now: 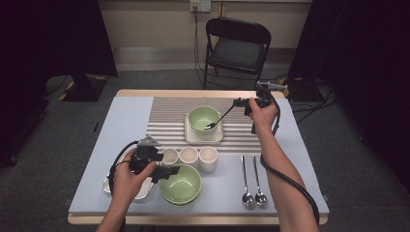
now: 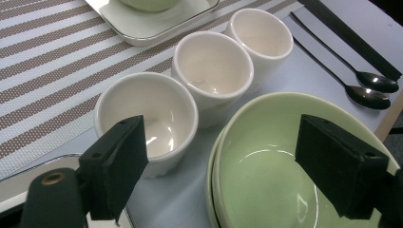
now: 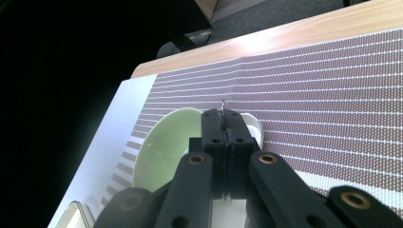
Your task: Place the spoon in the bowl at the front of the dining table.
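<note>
My right gripper (image 1: 240, 103) is shut on the handle of a dark metal spoon (image 1: 220, 117). The spoon slants down to the left, and its bowl rests in the light green bowl (image 1: 204, 116) on a white square plate (image 1: 189, 137). In the right gripper view the shut gripper (image 3: 227, 118) shows the handle's thin end (image 3: 223, 102) sticking out above the green bowl (image 3: 161, 147). My left gripper (image 1: 169, 171) stands open at the near left. Its pads (image 2: 119, 161) straddle the rim of a second green bowl (image 2: 266, 175), which is stacked on another one (image 1: 183, 186).
Three white cups (image 1: 188, 155) stand in a row between the two green bowls, close to my left gripper. Two spoons (image 1: 253, 183) lie side by side at the near right. A silver tray (image 1: 107, 186) sits under my left hand. A striped mat (image 1: 169, 116) covers the table's middle.
</note>
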`<state>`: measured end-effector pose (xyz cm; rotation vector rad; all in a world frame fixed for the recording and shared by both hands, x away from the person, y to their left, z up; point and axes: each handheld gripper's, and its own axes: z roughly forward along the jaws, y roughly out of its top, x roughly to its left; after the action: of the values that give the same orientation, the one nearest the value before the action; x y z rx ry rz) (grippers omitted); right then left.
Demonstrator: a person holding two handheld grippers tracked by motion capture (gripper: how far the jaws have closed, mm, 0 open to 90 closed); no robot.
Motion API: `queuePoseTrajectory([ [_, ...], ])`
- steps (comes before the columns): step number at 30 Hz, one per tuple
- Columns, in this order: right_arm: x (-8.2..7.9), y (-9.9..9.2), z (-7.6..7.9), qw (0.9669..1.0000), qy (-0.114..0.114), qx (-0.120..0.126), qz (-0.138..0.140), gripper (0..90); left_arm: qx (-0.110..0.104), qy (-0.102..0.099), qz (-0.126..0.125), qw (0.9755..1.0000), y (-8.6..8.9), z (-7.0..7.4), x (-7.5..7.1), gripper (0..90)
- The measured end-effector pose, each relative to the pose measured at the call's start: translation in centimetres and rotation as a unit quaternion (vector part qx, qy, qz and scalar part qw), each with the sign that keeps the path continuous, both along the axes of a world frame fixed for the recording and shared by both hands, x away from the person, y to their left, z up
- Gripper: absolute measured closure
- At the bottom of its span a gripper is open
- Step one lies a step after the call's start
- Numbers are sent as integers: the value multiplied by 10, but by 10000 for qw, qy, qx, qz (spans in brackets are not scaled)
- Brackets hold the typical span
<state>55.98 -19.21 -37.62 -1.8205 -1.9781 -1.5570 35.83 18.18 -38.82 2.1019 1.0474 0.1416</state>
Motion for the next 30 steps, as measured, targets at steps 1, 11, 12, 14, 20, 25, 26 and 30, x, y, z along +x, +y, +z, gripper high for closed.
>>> queuePoseTrajectory([
  [1, -1, 0, 0, 10000, 8, 8, -8, 896, 30, -15, -13, 10000, 0, 0, 0, 175],
  [11, -6, 5, -7, 10000, 18, 22, 10, 896, -72, -2, -35, 10000, 0, 0, 0, 175],
  [12, -6, 5, -7, 10000, 28, 18, 24, 895, -33, 13, -20, 10000, 0, 0, 0, 175],
  [14, -7, 5, -9, 10000, 25, 36, 12, 896, -2, 29, -5, 10000, 1, -1, 0, 176],
  [20, -10, 6, -12, 10000, 33, 60, 12, 895, 13, 13, 7, 10000, 1, -2, 1, 176],
  [25, -13, 7, -15, 10000, 38, 83, 20, 895, -10, 45, 19, 10000, 2, -3, 1, 176],
  [26, -13, 8, -16, 10000, 34, 85, 22, 895, -34, 50, 42, 10000, 2, -3, 1, 176],
  [30, -15, 8, -19, 9999, 56, 88, 39, 895, -44, -6, 24, 10000, 3, -1, 1, 176],
])
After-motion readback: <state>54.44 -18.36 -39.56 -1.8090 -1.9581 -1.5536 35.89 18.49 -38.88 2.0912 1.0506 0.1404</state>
